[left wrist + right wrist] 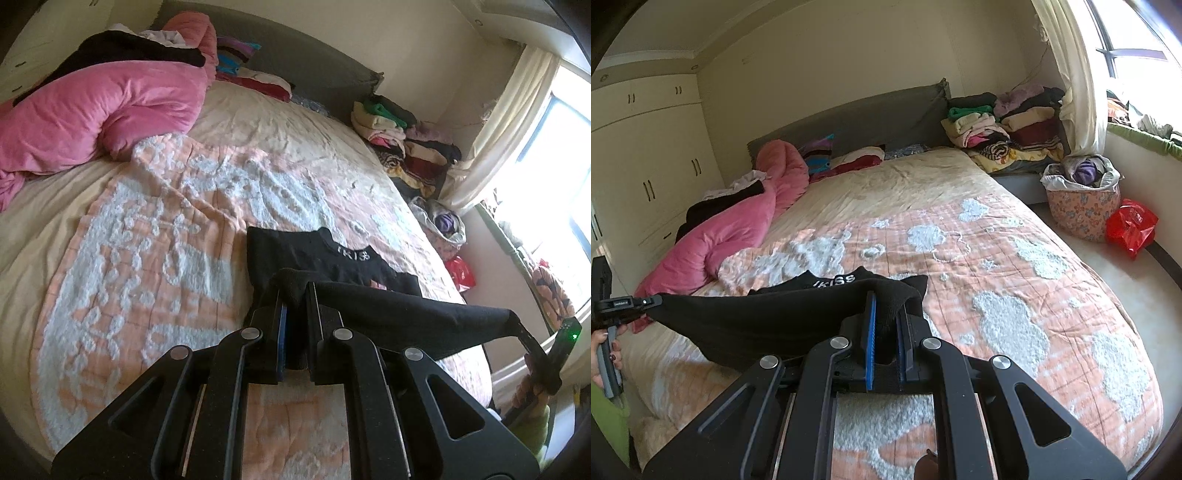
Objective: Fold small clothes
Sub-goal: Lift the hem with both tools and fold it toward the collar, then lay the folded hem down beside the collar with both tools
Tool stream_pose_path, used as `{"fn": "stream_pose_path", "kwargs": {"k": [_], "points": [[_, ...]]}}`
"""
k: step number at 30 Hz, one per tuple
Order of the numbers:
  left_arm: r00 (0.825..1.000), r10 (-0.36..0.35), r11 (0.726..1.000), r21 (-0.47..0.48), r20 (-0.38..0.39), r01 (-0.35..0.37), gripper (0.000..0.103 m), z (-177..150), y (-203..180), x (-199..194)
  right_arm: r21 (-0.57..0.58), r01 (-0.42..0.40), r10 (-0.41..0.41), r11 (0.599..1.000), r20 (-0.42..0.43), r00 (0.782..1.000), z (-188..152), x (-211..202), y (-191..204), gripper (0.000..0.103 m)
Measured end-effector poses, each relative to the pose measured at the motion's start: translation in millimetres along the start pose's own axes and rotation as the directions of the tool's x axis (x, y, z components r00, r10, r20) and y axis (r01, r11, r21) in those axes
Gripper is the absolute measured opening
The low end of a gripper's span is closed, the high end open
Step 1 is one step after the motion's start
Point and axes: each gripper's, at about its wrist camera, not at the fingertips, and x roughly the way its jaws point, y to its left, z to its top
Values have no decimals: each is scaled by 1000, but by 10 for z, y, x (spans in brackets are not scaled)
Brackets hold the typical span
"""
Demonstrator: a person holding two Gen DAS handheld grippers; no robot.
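Black knit garment (388, 310) hangs stretched between our two grippers, its far edge with the white lettering resting on the bed (184, 229) at centre frame. Our left gripper (295, 295) and right gripper (886, 306) each have their fingers clamped tight on a corner. We judge the fold barely begun: the lifted edge is not yet laid over.

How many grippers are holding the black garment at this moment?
2. The left gripper pinches one end of the black knit garment; the right gripper pinches the other end, with the cloth stretched between them above the peach and white patterned bedspread.
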Motion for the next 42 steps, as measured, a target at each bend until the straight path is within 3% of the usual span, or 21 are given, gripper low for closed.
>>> {"fn": "stream_pose_path", "kwargs": {"k": [26,32,42], "points": [[987,162,987,12,6,-162,3,271,80,1076,16,64,-62,998,-93,994,146,1174,-287,9],[974,227,971,72,4,-227,3,233,44,1290,-3,92,-92,996,-138,986,92,1443,-322,9],[964,266,958,114,-9,-264,6,178,95,1502,-12,130,-130,991,-184,974,-13,1727,-351,9]]}}
